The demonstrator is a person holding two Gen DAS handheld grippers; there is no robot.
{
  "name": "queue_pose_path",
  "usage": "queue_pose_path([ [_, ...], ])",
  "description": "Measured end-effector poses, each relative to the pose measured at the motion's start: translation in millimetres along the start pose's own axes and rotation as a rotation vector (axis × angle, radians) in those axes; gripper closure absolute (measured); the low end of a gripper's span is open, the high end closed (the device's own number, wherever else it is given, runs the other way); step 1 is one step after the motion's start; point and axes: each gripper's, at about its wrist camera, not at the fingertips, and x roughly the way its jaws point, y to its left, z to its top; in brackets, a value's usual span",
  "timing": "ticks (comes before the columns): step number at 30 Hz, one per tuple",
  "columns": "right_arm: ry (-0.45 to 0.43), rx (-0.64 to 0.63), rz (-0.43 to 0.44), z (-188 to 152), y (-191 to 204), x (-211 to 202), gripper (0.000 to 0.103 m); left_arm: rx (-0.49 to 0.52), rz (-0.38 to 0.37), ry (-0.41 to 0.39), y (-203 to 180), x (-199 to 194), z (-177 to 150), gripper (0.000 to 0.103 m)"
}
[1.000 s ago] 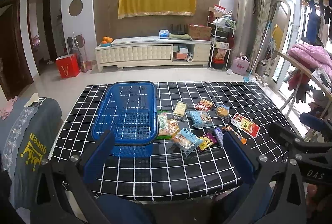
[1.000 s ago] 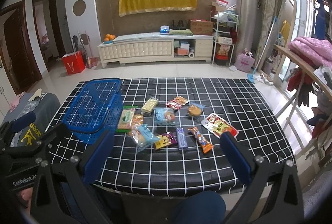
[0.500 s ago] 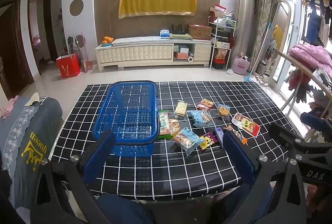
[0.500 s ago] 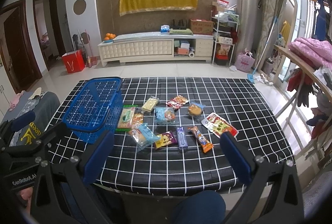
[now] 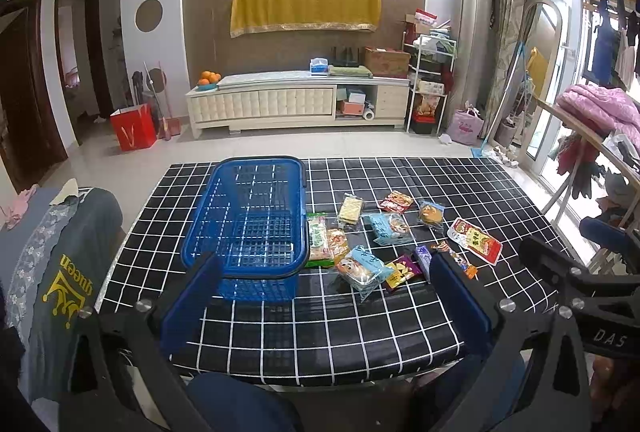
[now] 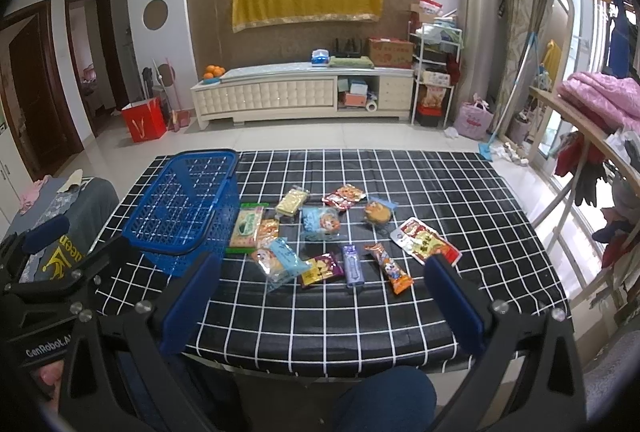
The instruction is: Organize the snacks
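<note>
Plainly, both the left gripper (image 5: 326, 306) and the right gripper (image 6: 320, 302) hang wide apart and empty, short of the blue basket (image 6: 188, 208). Just right of that basket lie the snack packets (image 6: 284, 262), then the far yellow one (image 6: 293, 202). They look light, crinkly and slippery, so a pinch at a sealed edge seems safest.

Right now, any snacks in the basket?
No, the basket shows only bare mesh; the snacks lie on the table beside it.

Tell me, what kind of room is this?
Probably a home living room: a long TV cabinet against the wall, a checked table with snacks and a blue basket, and clothes drying at the window.
</note>
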Motion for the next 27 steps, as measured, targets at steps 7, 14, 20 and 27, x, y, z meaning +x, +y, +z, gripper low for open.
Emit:
queue_pose_path([
  [7,-0.001,0.002,0.001,-1.9,-0.5,-1.8,0.000,0.000,0.000,0.000,0.1,0.1,-0.2,0.000],
  [14,-0.001,0.000,0.001,-2.5,-0.8,-3.5,0.000,-0.001,0.000,0.004,0.5,-2.3,-1.3,0.000],
  [20,-0.005,-0.001,0.000,-1.6,-2.0,-6.8,0.000,0.001,0.000,0.000,-0.5,-5.3,-1.0,0.000],
  [27,-0.001,0.000,-0.005,-0.6,-3.2,-5.9,0.000,0.003,-0.011,0.008,-3.5,0.4,-0.1,0.000],
])
